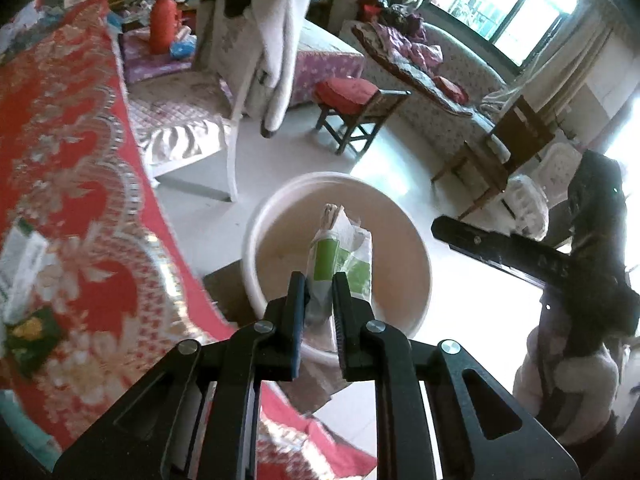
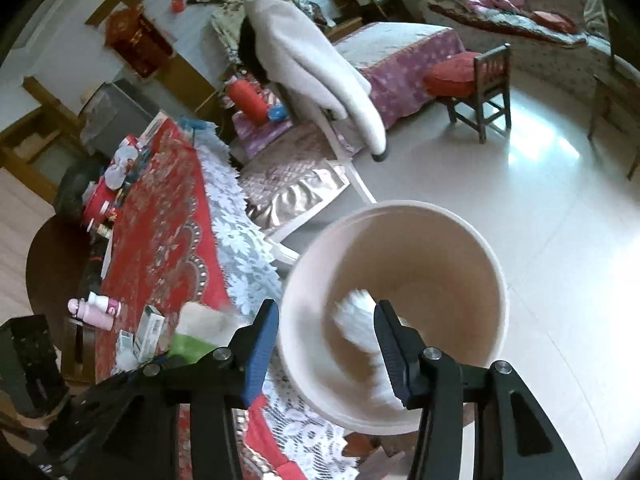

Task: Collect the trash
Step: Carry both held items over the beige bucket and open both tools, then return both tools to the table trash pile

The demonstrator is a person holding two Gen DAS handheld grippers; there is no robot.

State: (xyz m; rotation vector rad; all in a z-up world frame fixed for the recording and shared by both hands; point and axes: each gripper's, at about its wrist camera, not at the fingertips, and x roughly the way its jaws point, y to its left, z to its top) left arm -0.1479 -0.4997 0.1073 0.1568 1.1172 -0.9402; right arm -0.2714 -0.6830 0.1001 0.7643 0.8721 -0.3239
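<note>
1. Left gripper [image 1: 318,280], black with blue-edged pads, clamped on a crumpled green-and-white paper wrapper [image 1: 340,248]; wrapper standing up between the jaws, directly over the mouth of the bucket.
2. Right gripper [image 2: 326,312], same black build, jaws standing apart with nothing pressed between the pads.
3. Between and beyond those open jaws, a blurred white piece of trash [image 2: 360,320] inside the bucket; whether falling or resting cannot be told.
4. Round cream plastic bucket [image 1: 264,216] standing on the pale glossy floor [image 2: 540,220], just beside the table edge.
5. In the left wrist view, one black finger of the right gripper reaching in from the right, near the bucket rim.
6. To the left, a table under a red patterned cloth with white lace border [image 2: 168,216]; on it a small white-and-green carton [image 2: 150,330], a pink bottle [image 2: 96,310] lying on its side, and a clutter of red and white items at the far end.
7. Further out, a white chair draped with a pale garment [image 2: 312,64], a red thermos [image 1: 162,24], and a small dark wooden stool with a red cushion [image 1: 352,92].
</note>
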